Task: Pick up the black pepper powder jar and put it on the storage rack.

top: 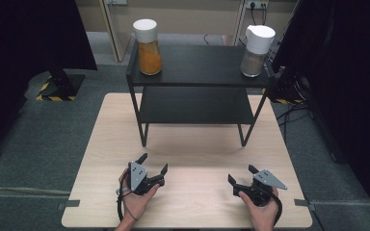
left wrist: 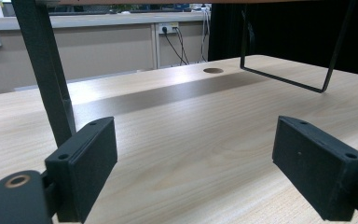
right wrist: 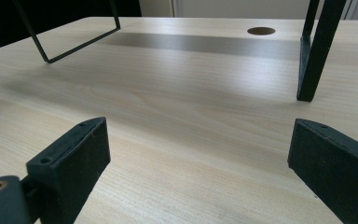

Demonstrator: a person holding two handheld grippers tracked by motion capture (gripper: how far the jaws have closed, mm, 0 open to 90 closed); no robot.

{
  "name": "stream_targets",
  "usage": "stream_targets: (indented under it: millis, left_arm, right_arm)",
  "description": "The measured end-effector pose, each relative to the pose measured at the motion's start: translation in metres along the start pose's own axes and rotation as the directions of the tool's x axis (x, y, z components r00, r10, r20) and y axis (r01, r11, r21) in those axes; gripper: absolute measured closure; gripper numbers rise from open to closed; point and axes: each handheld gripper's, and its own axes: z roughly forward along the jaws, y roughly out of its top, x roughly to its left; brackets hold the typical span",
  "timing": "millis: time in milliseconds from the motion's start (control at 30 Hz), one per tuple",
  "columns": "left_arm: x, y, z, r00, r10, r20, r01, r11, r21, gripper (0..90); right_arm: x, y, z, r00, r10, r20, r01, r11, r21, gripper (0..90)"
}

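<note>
A black two-tier shelf [top: 197, 67] stands at the back of the light wooden table [top: 188, 154]. On its top tier, a jar of orange powder [top: 147, 47] with a white lid stands at the left and a jar of grey-brown powder [top: 256, 44] with a white lid at the right. My left gripper [top: 153, 163] rests near the table's front left, open, nothing between its jaws. My right gripper [top: 242, 174] rests near the front right, open and empty too. The left gripper [left wrist: 196, 158] faces the shelf's leg [left wrist: 46, 74]; the right gripper [right wrist: 200, 158] faces another leg [right wrist: 314, 56].
Black curtains [top: 24, 43] hang at both sides of the table. A stand foot with yellow-black tape [top: 53, 89] sits on the floor at the left. Cables [top: 294, 115] lie on the floor at the right. A round cable hole [left wrist: 213, 70] is in the tabletop under the shelf.
</note>
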Motion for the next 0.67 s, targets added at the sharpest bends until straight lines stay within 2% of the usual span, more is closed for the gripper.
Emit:
stream_targets:
  millis: [367, 667]
  left_arm:
    - [0.0002, 0.0001, 0.0002, 1.0000, 0.001, 0.002, -0.001, 1.0000, 0.001, 13.2]
    - [0.0003, 0.0003, 0.0003, 1.0000, 0.003, 0.003, -0.003, 1.0000, 0.001, 13.1]
  right_arm:
    - [0.0018, -0.0004, -0.0003, 0.9999, -0.013, 0.002, 0.013, 1.000, -0.001, 5.7]
    - [-0.0002, -0.0006, -0.0003, 1.0000, -0.005, -0.004, 0.005, 1.000, -0.003, 5.6]
